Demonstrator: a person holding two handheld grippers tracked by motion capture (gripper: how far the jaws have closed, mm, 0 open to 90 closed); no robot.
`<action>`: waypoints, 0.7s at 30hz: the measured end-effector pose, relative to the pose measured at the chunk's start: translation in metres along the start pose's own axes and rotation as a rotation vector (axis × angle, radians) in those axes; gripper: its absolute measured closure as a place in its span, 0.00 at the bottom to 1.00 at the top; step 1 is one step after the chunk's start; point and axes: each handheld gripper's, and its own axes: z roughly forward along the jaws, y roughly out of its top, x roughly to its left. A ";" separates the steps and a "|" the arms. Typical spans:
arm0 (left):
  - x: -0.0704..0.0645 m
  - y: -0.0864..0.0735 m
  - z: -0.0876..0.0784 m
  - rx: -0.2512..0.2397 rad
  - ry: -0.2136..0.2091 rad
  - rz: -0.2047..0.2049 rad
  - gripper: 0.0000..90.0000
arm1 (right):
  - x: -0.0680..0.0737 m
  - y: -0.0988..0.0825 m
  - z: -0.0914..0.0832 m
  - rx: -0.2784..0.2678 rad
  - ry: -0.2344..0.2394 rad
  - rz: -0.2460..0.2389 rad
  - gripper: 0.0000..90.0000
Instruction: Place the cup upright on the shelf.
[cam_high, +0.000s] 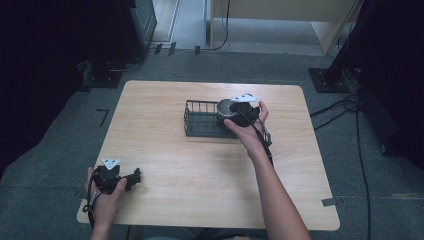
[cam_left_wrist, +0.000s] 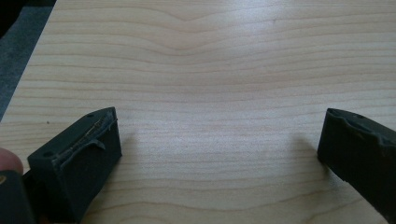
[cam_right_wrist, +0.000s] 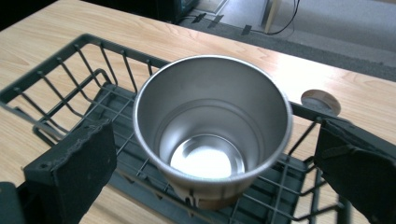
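Right gripper (cam_right_wrist: 212, 154): jaws spread wide, nothing pinched.
Steel cup (cam_right_wrist: 212, 126): upright between the two right fingers (cam_right_wrist: 74, 163), touching neither, mouth open toward them.
Wire basket (cam_right_wrist: 60, 93): under and around the cup, reaching past the left-hand finger.
Left gripper (cam_left_wrist: 219, 144): fingers spread apart, pinching nothing, only bare table (cam_left_wrist: 210, 70) between and ahead of them.
Hands: well apart across the table in the high view.
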 end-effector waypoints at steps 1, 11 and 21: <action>0.000 0.000 0.000 0.000 0.000 0.000 0.00 | 0.000 0.000 -0.003 -0.005 0.003 -0.001 0.00; 0.000 0.000 0.000 0.000 0.000 0.000 0.00 | -0.009 -0.009 -0.031 -0.036 -0.008 0.005 0.00; 0.000 0.000 0.000 0.000 0.000 0.000 0.00 | -0.026 -0.025 -0.054 -0.049 -0.037 0.018 0.00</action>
